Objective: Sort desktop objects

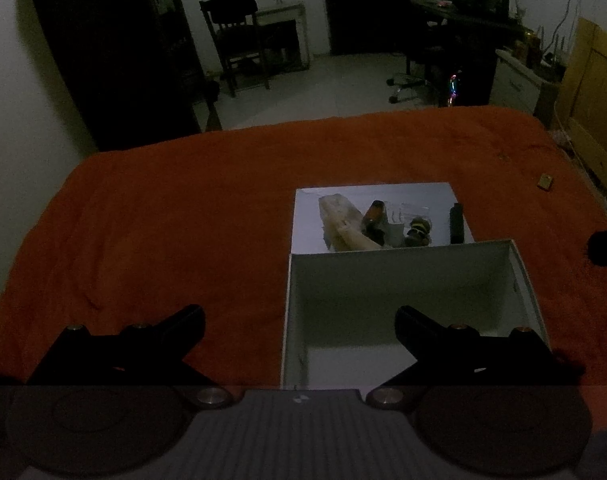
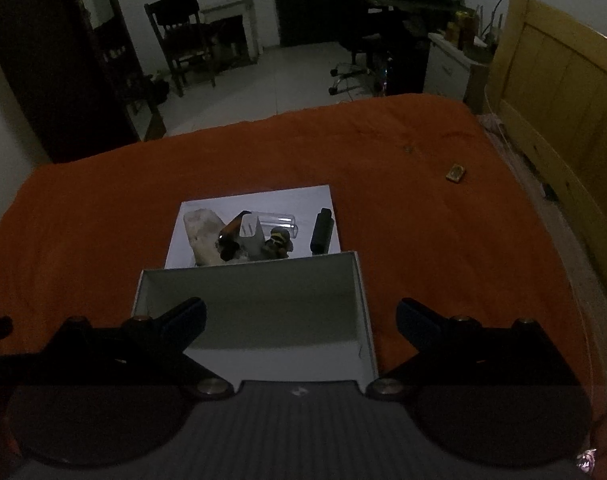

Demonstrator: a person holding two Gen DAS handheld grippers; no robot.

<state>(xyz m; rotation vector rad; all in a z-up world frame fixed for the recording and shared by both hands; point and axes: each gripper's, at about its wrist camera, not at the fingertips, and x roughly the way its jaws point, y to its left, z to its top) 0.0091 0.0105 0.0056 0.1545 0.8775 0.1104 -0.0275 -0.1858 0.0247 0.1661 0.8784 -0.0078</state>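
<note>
An empty white box [image 1: 407,312] [image 2: 263,312] sits on the orange cloth. Behind it lies a white sheet [image 1: 307,216] [image 2: 303,200] with a small pile: a pale wrapped piece [image 1: 343,220] [image 2: 203,232], a brown bottle [image 1: 373,216] [image 2: 231,234], a clear plastic case [image 2: 275,220], a striped figure [image 1: 417,232] [image 2: 279,242] and a black stick [image 1: 456,222] [image 2: 322,230]. My left gripper [image 1: 299,328] is open and empty over the box's left wall. My right gripper [image 2: 301,320] is open and empty above the box.
A small tan box [image 1: 545,181] [image 2: 456,172] lies on the cloth far right. A yellow wooden headboard [image 2: 563,92] stands right. A chair [image 1: 239,36], a desk and an office chair [image 2: 359,52] stand beyond the far edge. The right gripper's tip [image 1: 605,246] shows at right.
</note>
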